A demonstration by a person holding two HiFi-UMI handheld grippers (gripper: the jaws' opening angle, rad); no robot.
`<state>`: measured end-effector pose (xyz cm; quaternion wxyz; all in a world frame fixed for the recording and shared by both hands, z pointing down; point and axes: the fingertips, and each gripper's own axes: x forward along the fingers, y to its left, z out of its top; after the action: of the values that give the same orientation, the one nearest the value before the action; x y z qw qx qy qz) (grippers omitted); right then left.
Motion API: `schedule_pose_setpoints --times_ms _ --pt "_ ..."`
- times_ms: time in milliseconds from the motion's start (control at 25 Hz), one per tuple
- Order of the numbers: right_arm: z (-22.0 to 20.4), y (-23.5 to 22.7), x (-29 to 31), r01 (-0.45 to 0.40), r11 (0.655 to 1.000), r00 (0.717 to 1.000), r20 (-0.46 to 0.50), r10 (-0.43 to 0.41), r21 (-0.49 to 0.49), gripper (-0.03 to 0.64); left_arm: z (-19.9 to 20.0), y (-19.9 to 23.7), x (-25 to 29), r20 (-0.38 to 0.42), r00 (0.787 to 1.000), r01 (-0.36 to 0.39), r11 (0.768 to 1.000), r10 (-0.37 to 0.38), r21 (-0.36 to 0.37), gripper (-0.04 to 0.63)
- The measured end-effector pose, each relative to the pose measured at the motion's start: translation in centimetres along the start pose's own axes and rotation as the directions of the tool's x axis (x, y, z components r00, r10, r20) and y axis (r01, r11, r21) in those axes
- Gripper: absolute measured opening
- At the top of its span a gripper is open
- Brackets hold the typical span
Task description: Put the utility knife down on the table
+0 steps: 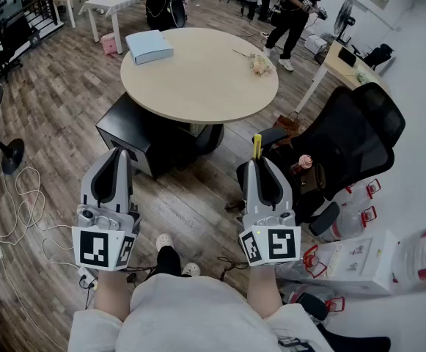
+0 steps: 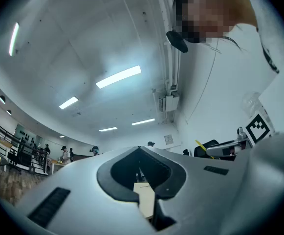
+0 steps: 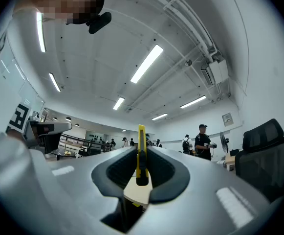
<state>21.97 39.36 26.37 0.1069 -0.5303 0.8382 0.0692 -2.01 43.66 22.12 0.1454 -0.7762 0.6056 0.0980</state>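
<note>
The yellow utility knife (image 1: 256,146) sticks out past the tips of my right gripper (image 1: 259,160), which is shut on it. In the right gripper view the utility knife (image 3: 141,153) stands upright between the closed jaws. My left gripper (image 1: 118,155) is held level beside it, shut with nothing in it; the left gripper (image 2: 141,173) in its own view shows only a thin slit between the jaws. Both grippers hover above the wooden floor, short of the round beige table (image 1: 198,79).
A light blue box (image 1: 149,46) and a small dried bouquet (image 1: 259,64) lie on the table. A black cabinet (image 1: 136,134) stands under its near edge. A black office chair (image 1: 344,141) is at the right. Cables (image 1: 22,204) trail on the floor at left.
</note>
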Motion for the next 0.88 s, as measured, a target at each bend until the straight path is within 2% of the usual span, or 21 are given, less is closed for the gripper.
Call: schedule_pose_setpoints --times_ms 400,880 --pt "-0.7 0.5 3.6 0.016 1.0 1.0 -0.004 -0.016 0.002 0.071 -1.2 2.3 2.8 -0.001 1.0 0.021 1.0 -0.021 -0.015 0.008" --pt "-2.3 0.5 11.1 0.069 0.998 0.998 -0.011 -0.069 -0.014 0.071 -3.4 7.4 9.3 0.008 0.997 0.073 0.997 -0.073 -0.016 0.008"
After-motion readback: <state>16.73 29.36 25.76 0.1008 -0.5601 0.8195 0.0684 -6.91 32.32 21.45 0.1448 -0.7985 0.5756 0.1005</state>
